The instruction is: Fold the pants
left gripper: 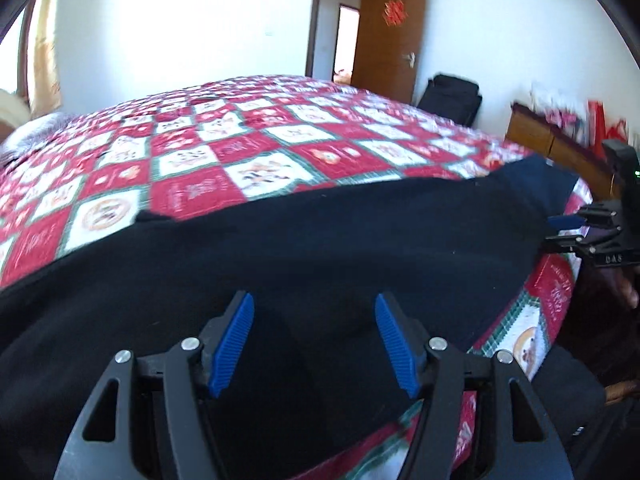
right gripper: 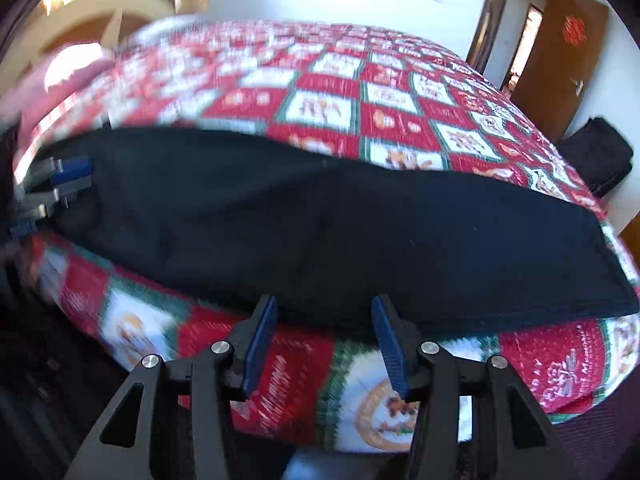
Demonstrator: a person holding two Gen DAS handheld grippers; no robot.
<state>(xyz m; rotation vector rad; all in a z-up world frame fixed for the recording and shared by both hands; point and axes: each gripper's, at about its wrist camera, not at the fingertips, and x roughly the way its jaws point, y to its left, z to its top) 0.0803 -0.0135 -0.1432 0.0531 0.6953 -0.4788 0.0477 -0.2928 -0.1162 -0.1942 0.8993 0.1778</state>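
Black pants (left gripper: 304, 240) lie flat as a long band across the near side of the bed, on a red, white and green patchwork quilt (left gripper: 208, 148). In the right wrist view the pants (right gripper: 320, 224) run from far left to the right, one squared end near the quilt's right edge; the near long edge sits close to the bed's edge.

Left gripper (left gripper: 314, 340): jaws wide, blue pads apart, nothing between them. It hovers over one end of the pants, dark cloth filling the gap below the jaws; contact cannot be judged. Seen from the right wrist, the left gripper (right gripper: 56, 184) is blurred at the pants' left end.

Right gripper (right gripper: 324, 344): jaws wide, holding nothing. Tips sit at the near long edge of the pants, with quilt (right gripper: 280, 372) below them. From the left wrist, the right gripper (left gripper: 576, 228) shows at the far right, beside the other end of the pants.

Surroundings: brown wooden door (left gripper: 390, 36) stands open behind the bed; a black bag (left gripper: 452, 96) against the wall beside it; wooden furniture (left gripper: 552, 136) at right with blurred red items on top; pale wooden headboard (right gripper: 100, 12) at upper left. Nothing lies on the pants.
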